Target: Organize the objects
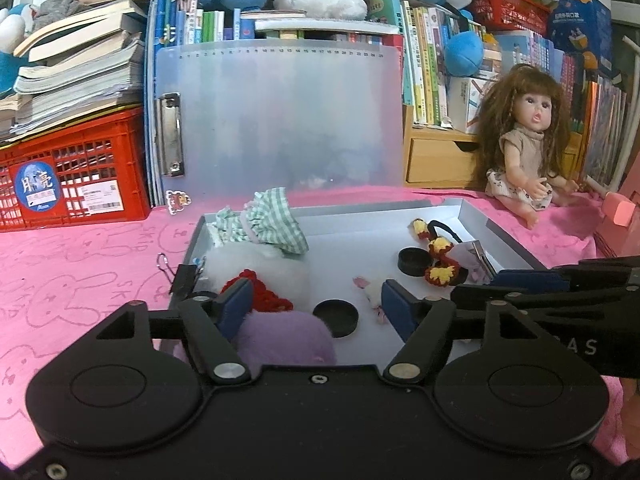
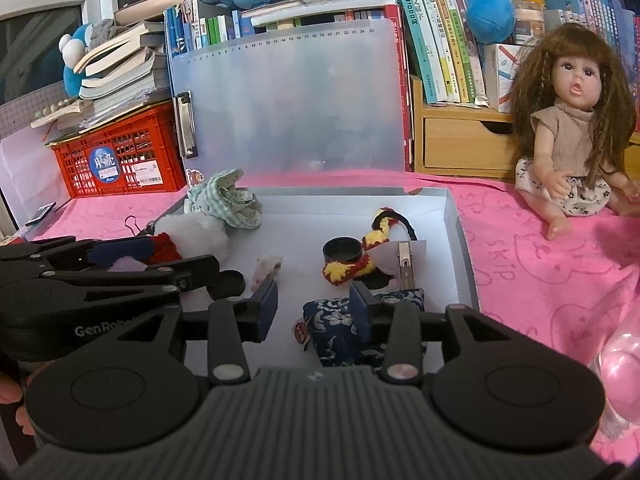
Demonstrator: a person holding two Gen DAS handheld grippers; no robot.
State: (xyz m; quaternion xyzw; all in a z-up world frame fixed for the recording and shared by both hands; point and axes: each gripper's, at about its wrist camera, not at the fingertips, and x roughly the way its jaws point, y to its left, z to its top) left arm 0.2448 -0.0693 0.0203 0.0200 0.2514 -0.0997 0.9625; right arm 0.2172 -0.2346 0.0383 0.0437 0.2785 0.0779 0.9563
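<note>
Left wrist view: the left claw (image 1: 316, 306) stands open over the near edge of a shallow white box (image 1: 472, 210) that lies on the pink cloth (image 1: 80, 272) covering the desk, its blue pads apart with nothing pressed between them; a purple plush ball (image 1: 288, 342) sits just under its left finger, beside a red crocheted piece (image 1: 264, 298) and a white fluffy ball (image 1: 256, 262). A green checked doll dress (image 1: 268, 220) is heaped at the box's far left corner, and a black round lid (image 1: 336, 316) lies near the middle of the near edge with a tiny white plush charm (image 1: 372, 292) just beside it. Right wrist view: the right claw (image 2: 314, 310) is open too (its right pad rests against a dark blue patterned pouch (image 2: 340, 336) at the box's near right corner, but the left pad is clear of it). Farther in lie a black round cap (image 2: 342, 250), a yellow-and-red crocheted hair tie (image 2: 360, 258) and a metal clip (image 2: 406, 264) on white paper. A long-haired doll (image 2: 576, 120) sits on the cloth off the box's right edge, and a frosted clipboard (image 2: 288, 104) leans upright behind the far edge, with a red crate (image 2: 116, 160) to its left.
</note>
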